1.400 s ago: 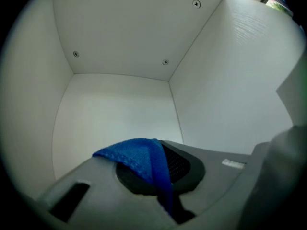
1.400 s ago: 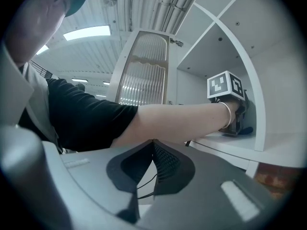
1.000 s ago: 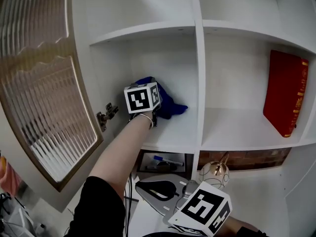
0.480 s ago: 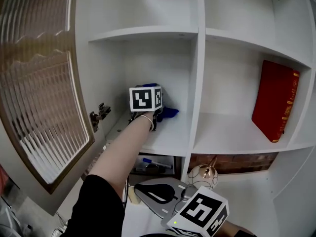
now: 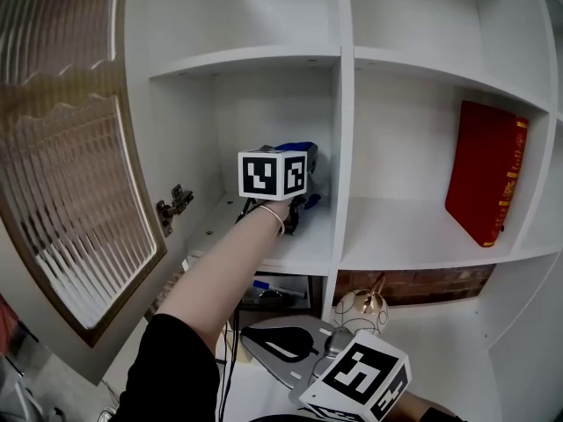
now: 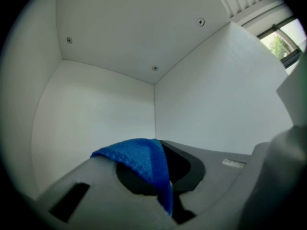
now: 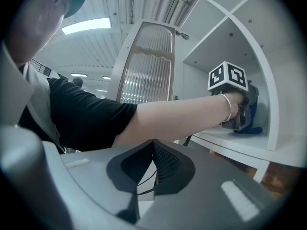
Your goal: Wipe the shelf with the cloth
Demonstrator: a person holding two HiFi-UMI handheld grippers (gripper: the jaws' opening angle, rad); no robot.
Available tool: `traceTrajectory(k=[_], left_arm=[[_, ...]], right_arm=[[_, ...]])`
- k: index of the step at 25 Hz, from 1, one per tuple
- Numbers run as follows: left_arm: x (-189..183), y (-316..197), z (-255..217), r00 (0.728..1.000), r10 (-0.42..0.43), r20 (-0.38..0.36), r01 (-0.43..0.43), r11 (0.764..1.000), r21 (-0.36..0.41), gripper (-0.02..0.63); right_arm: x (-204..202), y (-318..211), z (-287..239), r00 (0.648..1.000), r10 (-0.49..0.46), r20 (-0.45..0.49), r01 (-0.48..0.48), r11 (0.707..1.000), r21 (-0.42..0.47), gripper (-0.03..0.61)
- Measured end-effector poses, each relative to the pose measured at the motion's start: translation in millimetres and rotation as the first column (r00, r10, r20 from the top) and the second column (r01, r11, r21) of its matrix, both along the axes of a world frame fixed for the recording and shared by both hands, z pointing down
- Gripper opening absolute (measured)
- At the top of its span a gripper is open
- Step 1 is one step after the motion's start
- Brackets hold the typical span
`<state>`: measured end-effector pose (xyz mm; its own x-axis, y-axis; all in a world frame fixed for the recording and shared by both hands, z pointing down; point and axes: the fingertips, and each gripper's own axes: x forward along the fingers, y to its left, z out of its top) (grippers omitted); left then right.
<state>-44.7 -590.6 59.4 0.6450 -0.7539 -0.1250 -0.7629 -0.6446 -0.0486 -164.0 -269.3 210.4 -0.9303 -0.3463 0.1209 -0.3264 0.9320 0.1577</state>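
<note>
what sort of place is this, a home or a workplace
Likely a workplace or lab rather than a home: industrial ceiling pipes and a strip light overhead, with a white shelf unit holding a red book.

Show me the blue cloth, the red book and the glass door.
blue cloth point(image 6: 139, 153), left gripper view, on its raised fold.
red book point(image 5: 482, 170), head view, middle of its cover.
glass door point(image 5: 70, 192), head view, its ribbed pane.
</note>
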Motion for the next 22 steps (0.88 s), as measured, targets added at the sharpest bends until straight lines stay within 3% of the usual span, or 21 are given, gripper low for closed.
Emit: traceTrajectory(k=[5,7,9,11,13,17,19,22], left_arm=[[7,35,-20,0.983,0.163,-0.083,-0.162,0.986,0.026,0.006],[-3,42,-29,0.975,0.191,-0.118,-0.187,0.981,0.044,0.006],[-26,32,-32,0.991,0.1,-0.092,-0.095,0.994,0.056,0.006],[-59,10,-22,0.997,-0.074,-0.035,0.076,0.996,0.037,0.006],[-88,-12,-6,0.976,-0.216,0.013,0.217,0.976,-0.009,0.006],[-130,-44,27,0.92,-0.38,0.09,0.388,0.917,-0.096,0.005],[-135,-55,41,0.913,-0.389,0.118,0.404,0.903,-0.146,0.005],[-106,-64,59,0.951,-0.272,0.145,0.299,0.927,-0.225,0.005]], right_arm=[[-14,10,1,0.999,-0.046,-0.02,0.046,0.999,0.006,0.003],[-20,14,2,0.998,-0.063,-0.028,0.063,0.998,0.006,0.003],[-24,16,3,0.997,-0.077,-0.033,0.077,0.997,0.004,0.003],[-25,17,5,0.996,-0.084,-0.033,0.085,0.996,0.003,0.004],[-23,16,5,0.996,-0.084,-0.028,0.084,0.996,0.001,0.003],[-14,9,6,0.997,-0.07,-0.014,0.07,0.998,-0.003,0.003],[-6,3,6,0.998,-0.055,-0.001,0.055,0.998,-0.009,0.003],[3,-6,8,0.999,-0.033,0.012,0.033,0.999,-0.023,0.004]])
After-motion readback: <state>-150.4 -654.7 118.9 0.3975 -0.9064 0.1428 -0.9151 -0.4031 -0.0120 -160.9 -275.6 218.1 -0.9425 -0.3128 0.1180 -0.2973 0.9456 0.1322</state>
